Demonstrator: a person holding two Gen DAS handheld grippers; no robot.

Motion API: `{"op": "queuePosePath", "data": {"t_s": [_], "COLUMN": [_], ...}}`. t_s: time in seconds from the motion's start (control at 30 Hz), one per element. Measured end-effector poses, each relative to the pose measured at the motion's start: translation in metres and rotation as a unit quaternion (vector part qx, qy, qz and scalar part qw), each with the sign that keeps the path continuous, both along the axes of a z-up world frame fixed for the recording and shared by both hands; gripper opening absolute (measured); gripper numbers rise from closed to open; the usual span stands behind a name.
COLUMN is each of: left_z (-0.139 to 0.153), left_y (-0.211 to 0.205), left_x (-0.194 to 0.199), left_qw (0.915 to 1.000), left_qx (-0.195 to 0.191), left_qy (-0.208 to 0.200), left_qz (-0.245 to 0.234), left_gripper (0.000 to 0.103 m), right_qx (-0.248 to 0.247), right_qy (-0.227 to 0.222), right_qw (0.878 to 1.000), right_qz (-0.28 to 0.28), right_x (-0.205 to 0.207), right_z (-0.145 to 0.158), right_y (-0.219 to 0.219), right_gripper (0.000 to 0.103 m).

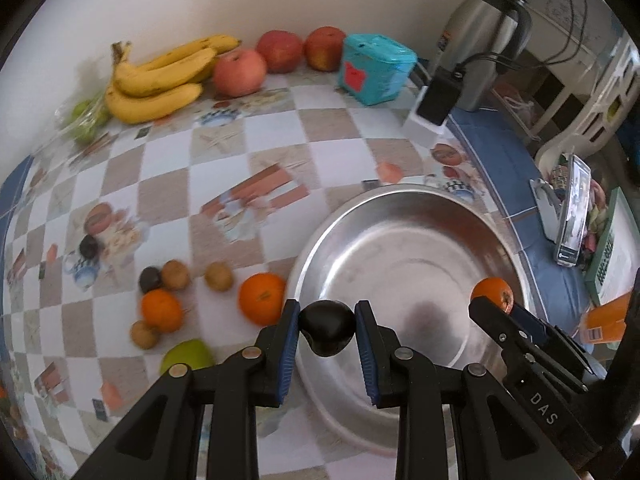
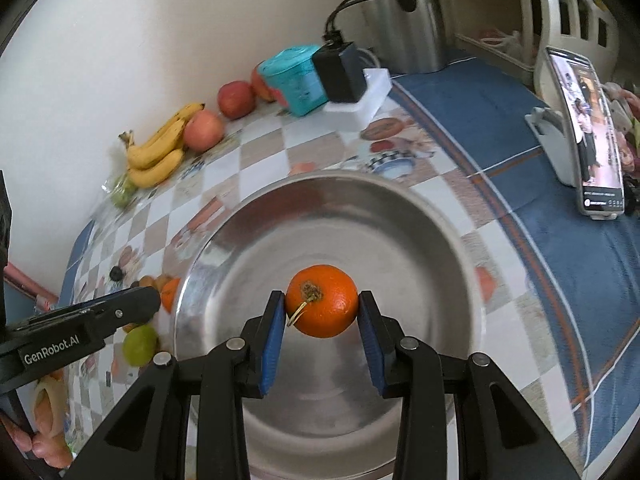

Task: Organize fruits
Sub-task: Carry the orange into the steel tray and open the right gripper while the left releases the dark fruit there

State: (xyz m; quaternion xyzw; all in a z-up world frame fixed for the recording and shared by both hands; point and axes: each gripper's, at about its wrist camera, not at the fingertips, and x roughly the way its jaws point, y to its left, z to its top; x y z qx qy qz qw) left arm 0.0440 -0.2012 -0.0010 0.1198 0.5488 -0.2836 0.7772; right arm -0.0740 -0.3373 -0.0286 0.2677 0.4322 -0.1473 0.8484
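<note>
My left gripper (image 1: 327,326) is shut on a dark plum-like fruit (image 1: 328,327) and holds it over the near left rim of the steel bowl (image 1: 400,208). My right gripper (image 2: 322,314) is shut on an orange (image 2: 322,300) and holds it above the middle of the bowl (image 2: 440,216); that orange also shows in the left wrist view (image 1: 493,294). Two oranges (image 1: 262,298) (image 1: 161,309), several small brown fruits (image 1: 218,276), dark fruits (image 1: 150,279) and a green fruit (image 1: 187,356) lie on the checked tablecloth left of the bowl.
Bananas (image 1: 160,76), three apples (image 1: 239,71) and a teal box (image 1: 374,68) line the far wall. A black adapter on a white block (image 1: 434,106), a steel kettle (image 1: 480,40) and a phone on a stand (image 2: 592,136) stand at the right.
</note>
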Motion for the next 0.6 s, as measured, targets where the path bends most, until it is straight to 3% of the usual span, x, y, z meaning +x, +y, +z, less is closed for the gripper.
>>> {"op": "queuePosePath", "data": {"t_s": [0.6], "left_z": [-0.035], "left_y": [-0.026], "left_x": [-0.010], "left_qw": [0.9995], "left_qx": [0.012], "left_qy": [0.017], "left_qz": [-0.026], "left_gripper": [0.030], "right_qx": [-0.002], "right_qy": [0.025], "right_qw": [1.000], "right_qz": [0.003], "right_x": [0.003], "right_z": [-0.016], "right_y": [-0.006], "right_gripper": [0.038]}}
